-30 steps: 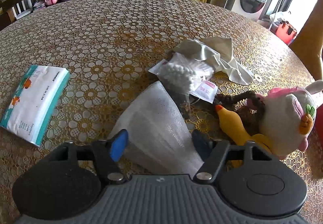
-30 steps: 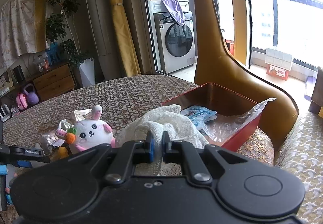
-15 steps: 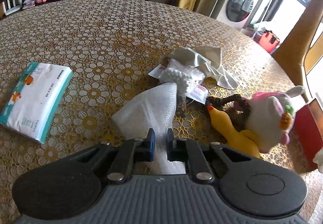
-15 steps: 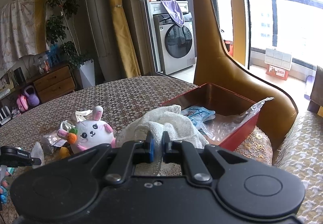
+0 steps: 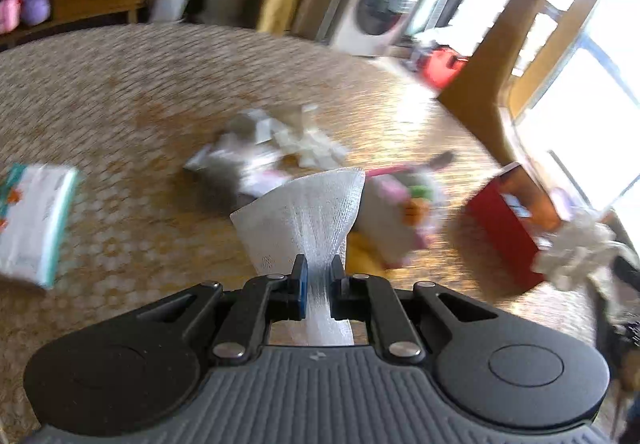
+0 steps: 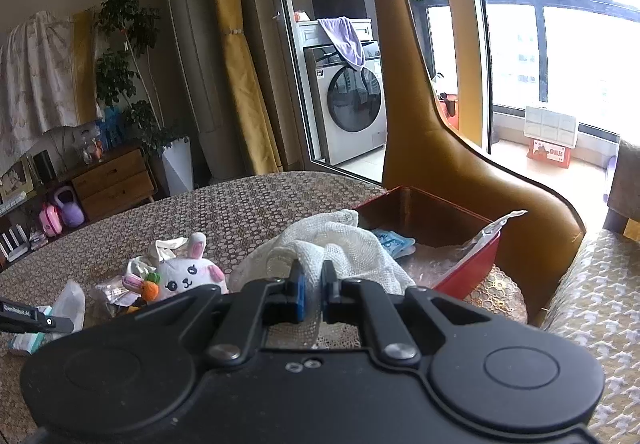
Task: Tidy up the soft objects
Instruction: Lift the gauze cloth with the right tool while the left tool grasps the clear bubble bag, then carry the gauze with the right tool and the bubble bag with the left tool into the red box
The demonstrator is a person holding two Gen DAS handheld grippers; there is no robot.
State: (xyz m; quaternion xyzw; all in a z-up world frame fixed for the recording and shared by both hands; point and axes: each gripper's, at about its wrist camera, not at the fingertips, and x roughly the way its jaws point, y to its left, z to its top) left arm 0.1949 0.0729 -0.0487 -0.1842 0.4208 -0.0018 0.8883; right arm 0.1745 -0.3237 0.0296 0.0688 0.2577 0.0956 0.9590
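My left gripper (image 5: 316,276) is shut on a white mesh cloth (image 5: 308,211) and holds it lifted above the table; the left wrist view is blurred. My right gripper (image 6: 311,286) is shut on a white knitted cloth (image 6: 340,244) held just in front of the red box (image 6: 424,211). The box holds a blue packet (image 6: 392,242) and bubble wrap (image 6: 448,260). The red box (image 5: 504,228) and the knitted cloth (image 5: 576,248) also show at the right of the left wrist view.
A pink-and-white bunny plush (image 6: 188,276), a pale cloth (image 5: 304,143) and a plastic packet (image 5: 236,163) lie mid-table. A tissue pack (image 5: 32,224) lies at the left. A tan chair back (image 6: 432,123) stands behind the box.
My left gripper closed on the mesh cloth, lifted it off the table and swung right toward the red box. My right gripper stayed nearly still, holding the knitted cloth.
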